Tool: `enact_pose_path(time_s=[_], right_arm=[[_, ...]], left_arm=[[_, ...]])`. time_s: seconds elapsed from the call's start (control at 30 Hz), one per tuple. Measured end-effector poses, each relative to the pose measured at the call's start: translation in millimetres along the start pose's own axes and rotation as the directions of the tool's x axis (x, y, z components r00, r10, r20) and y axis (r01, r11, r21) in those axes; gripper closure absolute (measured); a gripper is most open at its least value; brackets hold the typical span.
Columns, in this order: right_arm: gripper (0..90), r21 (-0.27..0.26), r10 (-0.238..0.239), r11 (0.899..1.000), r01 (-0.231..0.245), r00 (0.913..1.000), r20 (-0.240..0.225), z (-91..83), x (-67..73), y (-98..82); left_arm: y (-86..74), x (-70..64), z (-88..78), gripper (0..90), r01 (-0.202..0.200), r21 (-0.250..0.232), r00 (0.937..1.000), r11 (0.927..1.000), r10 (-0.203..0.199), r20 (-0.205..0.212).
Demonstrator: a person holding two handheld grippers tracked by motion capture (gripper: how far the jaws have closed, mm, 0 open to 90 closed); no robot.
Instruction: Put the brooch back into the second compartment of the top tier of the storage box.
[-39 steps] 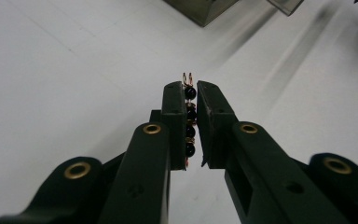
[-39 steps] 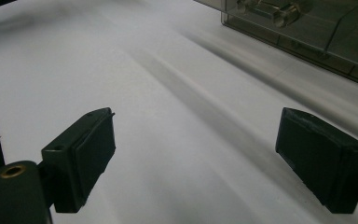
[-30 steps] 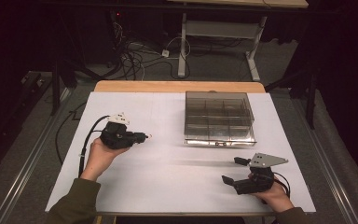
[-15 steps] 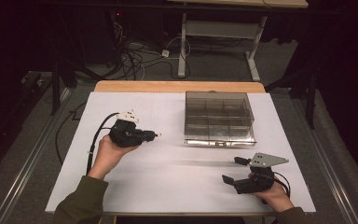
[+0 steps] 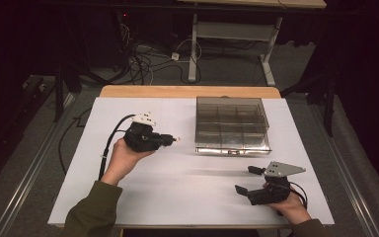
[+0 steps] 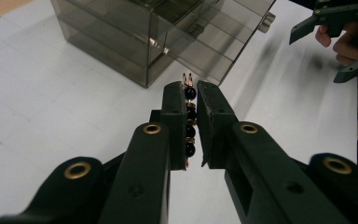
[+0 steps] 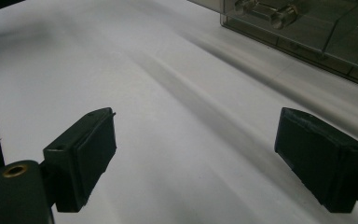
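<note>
— What did the left gripper [image 5: 170,140] have between its jaws?

— A small string of dark beads [image 6: 189,122] on copper-coloured wire, pinched tight between the two pads. One bead and a little wire loop stuck out past the jaw tips.

— And what lay ahead of those jaws?

— The smoky clear plastic box [image 5: 231,124] with its compartments, just beyond the tips and apart from them. The nearest corner of the box [image 6: 147,56] sat straight ahead of the beads.

— What about the right gripper [image 5: 249,180]?

— Its jaws were spread wide with nothing between them, just the white table [image 7: 177,140] beneath. The box's front edge with its latch [image 7: 279,17] lay ahead of the jaws and off toward the right-hand one, well apart from both pads.
</note>
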State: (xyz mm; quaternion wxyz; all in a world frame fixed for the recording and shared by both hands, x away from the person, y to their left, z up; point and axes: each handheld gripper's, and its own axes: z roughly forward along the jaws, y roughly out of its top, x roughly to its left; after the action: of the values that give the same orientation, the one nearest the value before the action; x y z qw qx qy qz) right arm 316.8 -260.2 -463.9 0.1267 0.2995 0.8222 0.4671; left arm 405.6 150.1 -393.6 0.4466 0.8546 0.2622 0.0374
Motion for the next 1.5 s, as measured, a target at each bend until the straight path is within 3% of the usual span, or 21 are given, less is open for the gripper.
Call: enact_pose_path(time_s=[0.8,1.5], right_arm=[[13.6,-0.003,0.000,1.000,0.000,1.0000,-0.001,-0.8,0.7,0.0],[13.6,-0.002,0.000,1.000,0.000,1.0000,0.000,-1.0,0.7,-0.5]], left_arm=[[34.3,-13.2,30.6,79.8,-0.053,-0.017,0.9961,0.9985,0.054,0.070],[65.1,-29.4,68.7,79.8,-0.103,-0.020,0.9859,0.9945,0.105,0.131]])
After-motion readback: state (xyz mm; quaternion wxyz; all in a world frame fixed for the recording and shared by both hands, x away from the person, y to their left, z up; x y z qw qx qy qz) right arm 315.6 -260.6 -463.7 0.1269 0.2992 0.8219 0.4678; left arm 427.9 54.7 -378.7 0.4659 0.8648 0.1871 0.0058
